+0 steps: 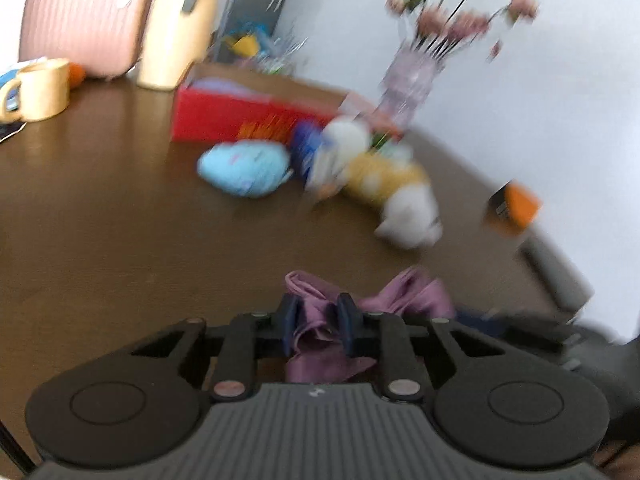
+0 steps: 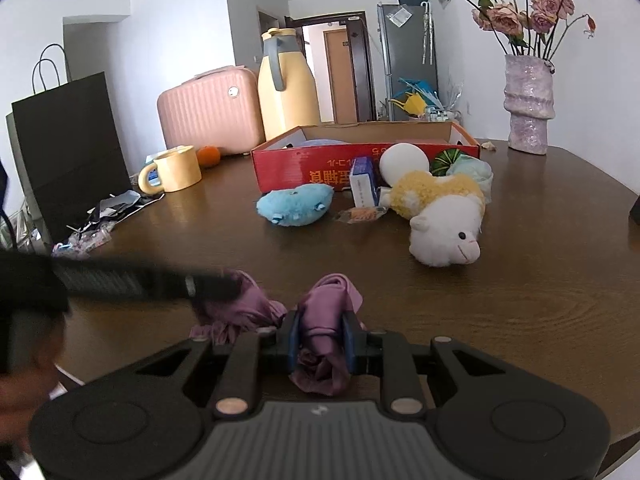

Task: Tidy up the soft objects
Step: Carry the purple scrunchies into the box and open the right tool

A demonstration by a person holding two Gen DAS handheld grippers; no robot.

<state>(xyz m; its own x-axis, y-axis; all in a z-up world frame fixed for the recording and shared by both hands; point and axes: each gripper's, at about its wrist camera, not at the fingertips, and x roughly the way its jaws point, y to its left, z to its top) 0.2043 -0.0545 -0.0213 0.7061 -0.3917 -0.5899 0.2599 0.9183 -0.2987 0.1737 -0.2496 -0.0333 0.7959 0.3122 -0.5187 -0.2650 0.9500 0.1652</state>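
A purple satin cloth [image 2: 324, 312] lies bunched at the near edge of the brown table [image 2: 520, 304]. My right gripper [image 2: 320, 334] is shut on one end of it. My left gripper [image 1: 318, 312] is shut on the other end of the purple cloth [image 1: 404, 292], and shows as a dark blurred bar [image 2: 132, 278] in the right wrist view. Farther back lie a blue plush [image 2: 294, 204], a white and yellow sheep plush [image 2: 440, 216] and a pale blue-green soft ball [image 2: 474, 170]. Behind them stands an open red cardboard box [image 2: 304, 168].
A small blue-white carton [image 2: 364, 184] and a wrapped snack [image 2: 360, 214] lie among the toys. A yellow mug [image 2: 176, 168], an orange [image 2: 209, 155], a yellow jug [image 2: 286, 88], a pink case [image 2: 210, 110], a black bag [image 2: 68, 152] and a flower vase [image 2: 528, 108] ring the table.
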